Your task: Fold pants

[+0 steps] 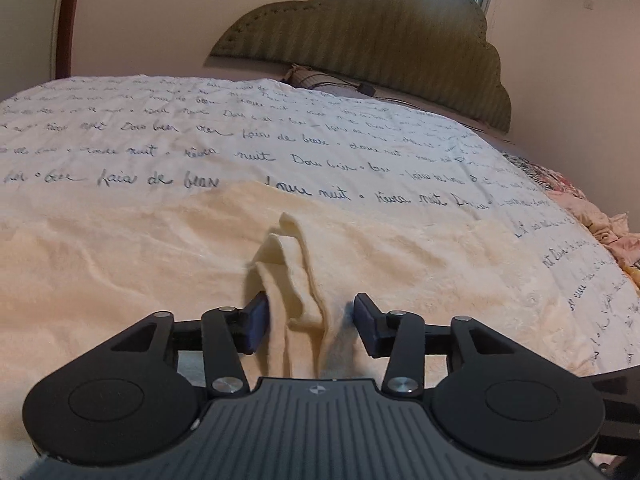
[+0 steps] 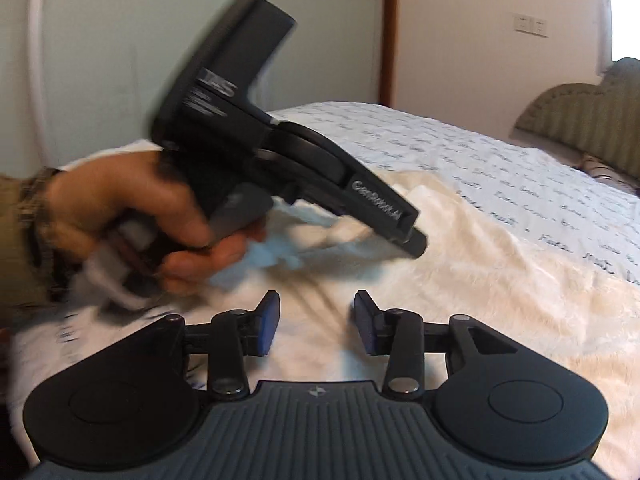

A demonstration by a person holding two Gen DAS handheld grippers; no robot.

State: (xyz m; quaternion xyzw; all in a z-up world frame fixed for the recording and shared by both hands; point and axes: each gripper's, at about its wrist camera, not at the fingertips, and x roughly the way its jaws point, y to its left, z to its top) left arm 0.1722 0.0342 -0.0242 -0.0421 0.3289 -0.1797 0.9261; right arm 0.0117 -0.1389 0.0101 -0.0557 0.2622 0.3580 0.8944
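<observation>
The cream fleece pants (image 1: 120, 264) lie spread across the near part of the bed. In the left wrist view a raised, bunched fold of them (image 1: 292, 264) stands between the fingers of my left gripper (image 1: 311, 320). Its jaws are apart: the fold brushes the left pad and a gap shows at the right pad. The right wrist view shows a hand (image 2: 120, 208) holding the left gripper (image 2: 416, 240), blurred, its tip just over the pants (image 2: 500, 280). My right gripper (image 2: 316, 320) is open low over the fabric, with nothing between its pads.
A white bedspread (image 1: 280, 132) printed with handwriting covers the bed beyond the pants. A green padded headboard (image 1: 380, 40) stands at the far end. A heap of pink clothes (image 1: 600, 224) lies at the bed's right edge. Walls close in on the left.
</observation>
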